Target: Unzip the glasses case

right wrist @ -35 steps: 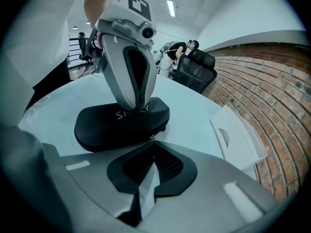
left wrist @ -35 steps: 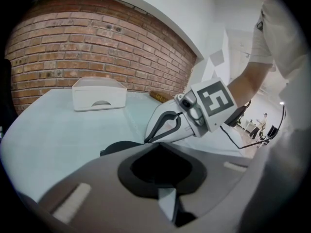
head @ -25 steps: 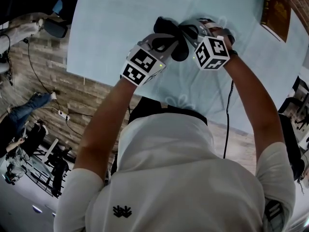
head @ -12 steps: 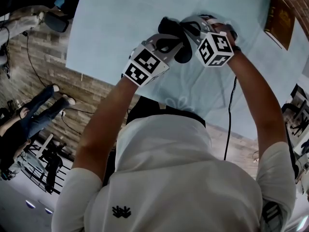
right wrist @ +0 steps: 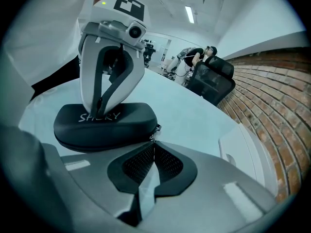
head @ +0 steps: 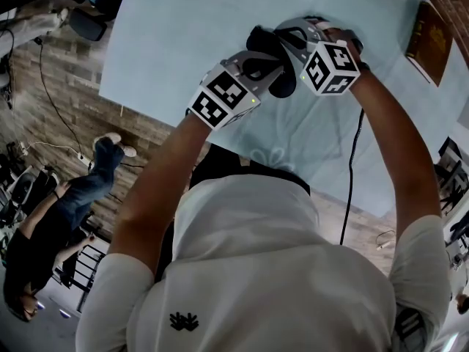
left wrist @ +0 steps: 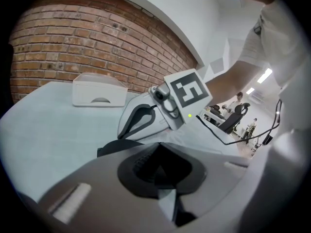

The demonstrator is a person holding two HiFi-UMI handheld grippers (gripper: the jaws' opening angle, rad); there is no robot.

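- Glasses case [right wrist: 104, 125]: black, oval, hard shell with pale lettering on the lid. It lies flat on the pale blue desk [head: 183, 35], and its seam looks fully zipped.
- In the head view the glasses case [head: 281, 85] sits between the two claws and is mostly covered by them.
- Left claw [right wrist: 100, 108]: jaws together, tips pressed down on the lid at the lettering. In its own view the left claw [left wrist: 158, 147] reads closed, with nothing between the pads. A dark edge of the case [left wrist: 114, 147] shows just behind it.
- Right claw [right wrist: 154, 145]: jaws together, clamped on the metal zipper pull [right wrist: 155, 130] at the case's end.
- Surroundings, left to right in the head view: a bystander [head: 66, 211] on the wood floor and a black cable [head: 355, 167] along the right arm. A brown book [head: 429, 39] lies at the desk's far right, well apart from the case.
- A white box [left wrist: 97, 90] stands on the desk by the brick wall [left wrist: 73, 42].
- Versus a second ago: both claws hold the same arrangement on the case, and the bystander has changed place.
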